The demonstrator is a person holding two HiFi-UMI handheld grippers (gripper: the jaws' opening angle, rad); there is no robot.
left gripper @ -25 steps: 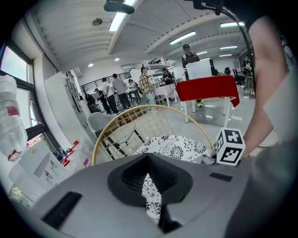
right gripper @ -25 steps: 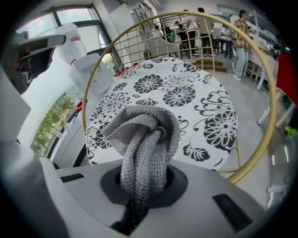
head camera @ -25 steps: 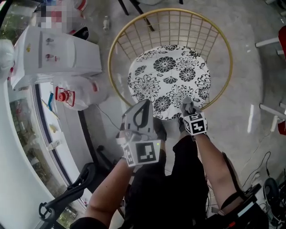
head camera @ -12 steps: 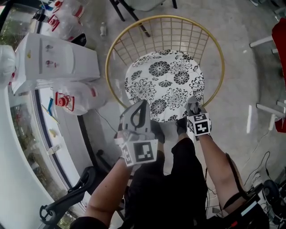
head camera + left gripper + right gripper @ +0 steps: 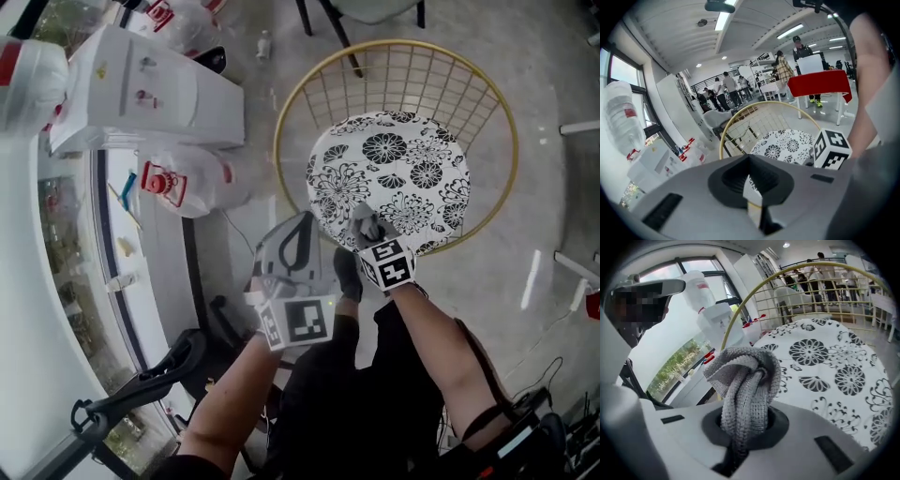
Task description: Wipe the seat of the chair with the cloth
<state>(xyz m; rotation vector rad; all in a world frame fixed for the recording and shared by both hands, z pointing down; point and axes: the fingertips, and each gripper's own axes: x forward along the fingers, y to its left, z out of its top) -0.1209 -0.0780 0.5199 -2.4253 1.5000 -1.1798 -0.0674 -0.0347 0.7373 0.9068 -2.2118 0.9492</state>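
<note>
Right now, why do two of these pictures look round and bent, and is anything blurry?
Left gripper view: a wide lens curves the room and blackens the corners. Right gripper view: same curve on the chair rim; the cloth is sharp, the window glaring bright. Head view: far less bent.

Bright, even daylight plus ceiling lights (image 5: 723, 18); both gripper views bulge fisheye-round with dark corners.

The person wears black trousers (image 5: 347, 403) and dark shoes (image 5: 348, 272), forearms bare, with a black strap (image 5: 487, 417) near the right elbow. The left claw (image 5: 302, 225) and right claw (image 5: 366, 225) have pale grey shells. Each carries a white cube printed with black square markers, the left cube (image 5: 302, 321) and the right cube (image 5: 386, 263)
</note>
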